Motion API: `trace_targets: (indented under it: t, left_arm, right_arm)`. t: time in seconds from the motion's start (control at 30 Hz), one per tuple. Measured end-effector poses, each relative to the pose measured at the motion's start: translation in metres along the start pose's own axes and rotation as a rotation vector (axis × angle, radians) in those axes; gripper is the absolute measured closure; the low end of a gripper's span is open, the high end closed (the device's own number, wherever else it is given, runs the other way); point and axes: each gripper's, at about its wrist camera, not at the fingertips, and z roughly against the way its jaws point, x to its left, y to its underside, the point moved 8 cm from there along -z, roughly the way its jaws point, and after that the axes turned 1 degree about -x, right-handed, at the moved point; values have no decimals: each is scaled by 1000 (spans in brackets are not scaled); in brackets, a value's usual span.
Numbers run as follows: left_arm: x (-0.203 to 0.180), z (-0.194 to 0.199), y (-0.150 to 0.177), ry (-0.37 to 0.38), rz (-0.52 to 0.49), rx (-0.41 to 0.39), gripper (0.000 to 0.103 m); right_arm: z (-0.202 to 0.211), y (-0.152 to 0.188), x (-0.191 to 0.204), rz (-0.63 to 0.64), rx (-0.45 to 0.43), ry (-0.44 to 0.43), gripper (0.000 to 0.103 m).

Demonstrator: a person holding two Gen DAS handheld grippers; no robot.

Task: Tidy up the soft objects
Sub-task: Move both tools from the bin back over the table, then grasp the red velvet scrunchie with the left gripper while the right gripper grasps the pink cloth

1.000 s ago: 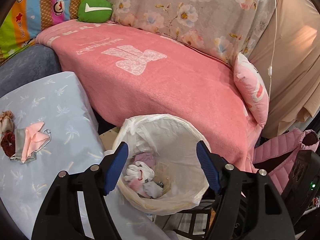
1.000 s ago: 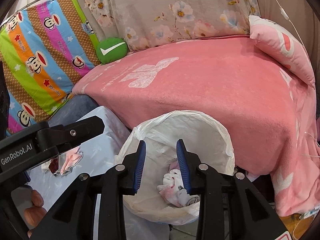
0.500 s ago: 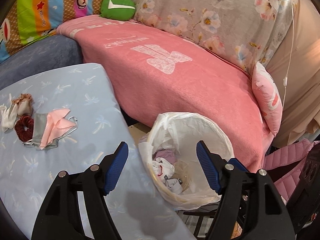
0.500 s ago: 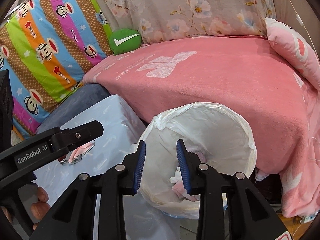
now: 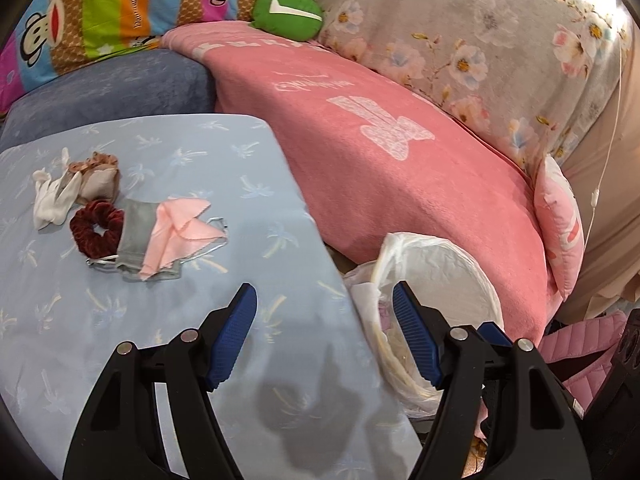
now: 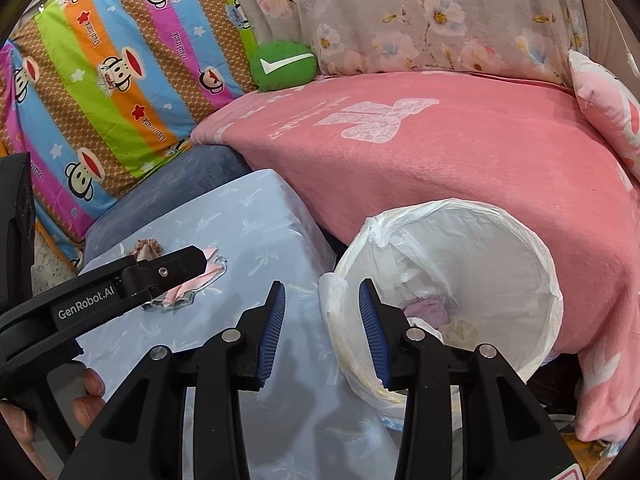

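On the pale blue palm-print desk (image 5: 168,320), a dark red velvet scrunchie (image 5: 96,227), grey pouch (image 5: 134,232) and pink cloth (image 5: 182,228) lie clustered; the left gripper (image 5: 325,334) and right gripper (image 6: 322,330) hover released, empty, beside the white-lined round bin (image 6: 520,248).

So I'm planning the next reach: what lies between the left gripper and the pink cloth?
Only bare blue patterned tablecloth; the left wrist view shows the open left gripper apart from the pink cloth.

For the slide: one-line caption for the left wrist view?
Open left gripper over pale blue tablecloth; dark red velvet scrunchie and pink cloth ahead.
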Motion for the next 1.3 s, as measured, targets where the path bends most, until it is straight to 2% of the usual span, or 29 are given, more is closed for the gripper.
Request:
trace_targets:
  t: [0.33,0.6,0.67,0.73,0.8,1.1,1.3]
  left_arm:
    - [43,9,-3,-36,58,-15,36]
    - [90,16,-3,-131,82,-28,35]
    - [105,18,-1,-170,81,-31,33]
    - [120,20,-1,-223,75,-41,23]
    - [137,22,-1,-273,70,-48,20]
    - [201,20,-8,-368,119,-36,16]
    - [227,6,-21,-378,172,-21,13]
  right_arm:
    - [-13,7,43,61,28,-21,63]
    - [-33,15,80,114,65,-44,62]
    - [-39,18,91,128,74,-51,62]
    - [-46,21,102,145,87,-56,62]
    - [-54,22,111,155,99,-64,62]
    - [-97,24,155,192,139,-97,55]
    - [-126,17,179,196,153,-123,52]
